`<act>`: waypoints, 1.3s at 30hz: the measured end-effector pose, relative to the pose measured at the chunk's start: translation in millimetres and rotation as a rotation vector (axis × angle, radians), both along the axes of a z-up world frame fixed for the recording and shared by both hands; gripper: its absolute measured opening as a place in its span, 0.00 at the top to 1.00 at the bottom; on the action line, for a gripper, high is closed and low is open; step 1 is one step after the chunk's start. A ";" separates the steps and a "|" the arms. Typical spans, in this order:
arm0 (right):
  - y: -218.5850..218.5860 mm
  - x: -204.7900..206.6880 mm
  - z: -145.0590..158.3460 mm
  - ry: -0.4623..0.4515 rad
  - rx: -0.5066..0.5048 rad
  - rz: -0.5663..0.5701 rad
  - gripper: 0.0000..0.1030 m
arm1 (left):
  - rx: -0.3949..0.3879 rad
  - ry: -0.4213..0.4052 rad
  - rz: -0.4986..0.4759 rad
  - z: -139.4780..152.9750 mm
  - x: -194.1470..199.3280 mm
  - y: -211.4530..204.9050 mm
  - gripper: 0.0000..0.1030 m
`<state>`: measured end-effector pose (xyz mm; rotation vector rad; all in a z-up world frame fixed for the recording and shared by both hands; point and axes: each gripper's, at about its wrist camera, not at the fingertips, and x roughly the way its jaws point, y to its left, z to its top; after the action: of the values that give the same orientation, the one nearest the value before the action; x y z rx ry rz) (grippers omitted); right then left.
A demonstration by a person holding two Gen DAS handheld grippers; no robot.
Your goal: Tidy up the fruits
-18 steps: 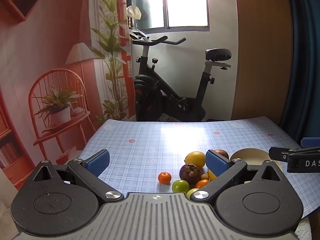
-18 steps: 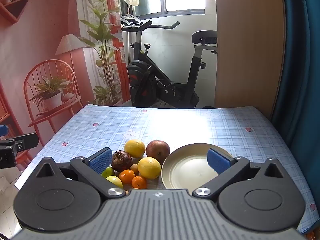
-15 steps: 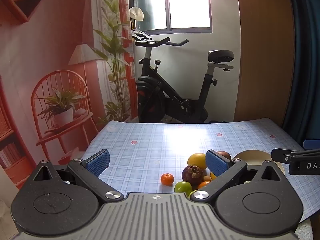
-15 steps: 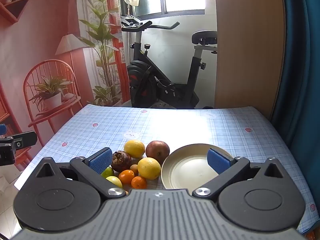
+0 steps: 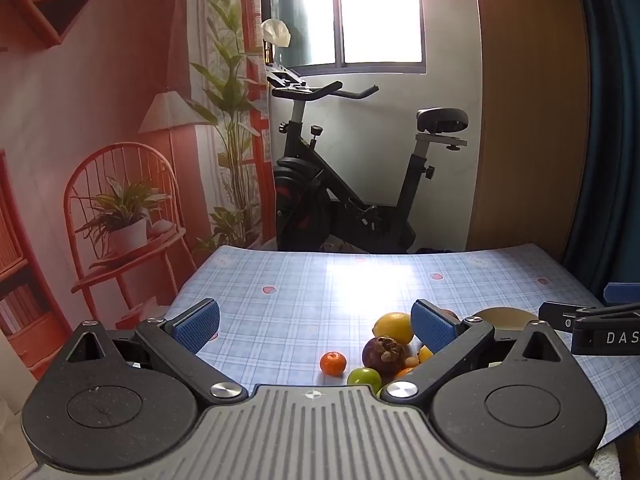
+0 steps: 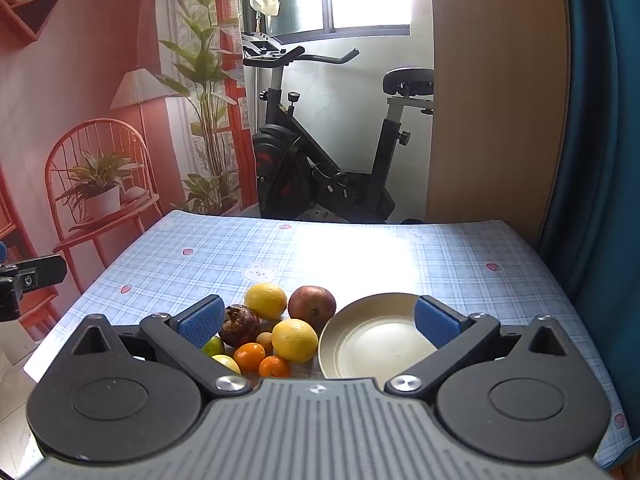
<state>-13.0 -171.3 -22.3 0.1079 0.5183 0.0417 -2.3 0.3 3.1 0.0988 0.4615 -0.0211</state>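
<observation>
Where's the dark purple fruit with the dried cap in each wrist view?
Left wrist view: the purple fruit sits low and right of centre, just inside the right blue pad, below a lemon.
Right wrist view: the purple fruit is low and left of centre, beside the left blue pad.
Shared landmark: the exercise bike behind the table.

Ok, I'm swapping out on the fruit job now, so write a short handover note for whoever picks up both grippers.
Left gripper: open, empty, above the table.
Right gripper: open, empty, above the fruit and plate.
Plate: empty, at the right of the fruit.
Fruit: lemon, apple, mangosteen, the yellow citrus and the small ones bunched beside the plate.
Done: nothing plated.
Left: all the fruit.
</observation>
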 end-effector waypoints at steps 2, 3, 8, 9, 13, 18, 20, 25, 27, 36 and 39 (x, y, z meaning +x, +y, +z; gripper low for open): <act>-0.2 0.1 0.3 -0.002 0.000 0.000 0.00 | -0.001 -0.001 -0.002 0.2 -0.2 0.0 0.00; 0.0 0.3 0.3 -0.003 -0.001 0.000 0.00 | -0.002 0.002 -0.005 0.1 0.4 -0.1 0.00; 0.4 -1.5 0.3 -0.011 -0.003 -0.003 0.00 | -0.007 0.012 -0.007 -0.8 2.7 1.3 0.00; 0.8 -2.4 0.5 -0.013 -0.004 -0.004 0.00 | -0.009 0.011 -0.007 -0.6 2.8 1.4 0.00; 0.9 -3.4 1.7 -0.017 -0.004 -0.006 0.00 | -0.009 0.000 -0.008 0.1 0.6 1.4 0.00; 1.8 -4.8 1.9 -0.023 -0.006 -0.008 0.00 | -0.008 -0.006 -0.010 0.5 0.5 0.6 0.00; 1.9 -5.0 2.5 -0.024 -0.005 -0.009 0.00 | -0.009 -0.011 -0.010 -0.5 -1.7 0.7 0.00; 2.0 -5.1 2.3 -0.024 -0.007 -0.009 0.00 | -0.005 -0.019 -0.010 -2.1 -6.3 0.8 0.00; 1.7 -5.6 2.6 -0.023 -0.007 -0.011 0.00 | -0.005 -0.021 -0.011 -1.7 -7.3 1.0 0.00; 1.5 -4.7 2.8 -0.023 -0.006 -0.012 0.00 | -0.003 -0.025 -0.013 0.1 -9.4 0.7 0.00; 1.3 -4.9 2.5 -0.023 -0.006 -0.012 0.00 | -0.003 -0.025 -0.013 0.6 -9.3 0.6 0.00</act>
<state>-17.9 -170.0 -19.8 0.1046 0.4943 0.0297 -11.6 0.9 3.7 0.0987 0.4360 -0.0334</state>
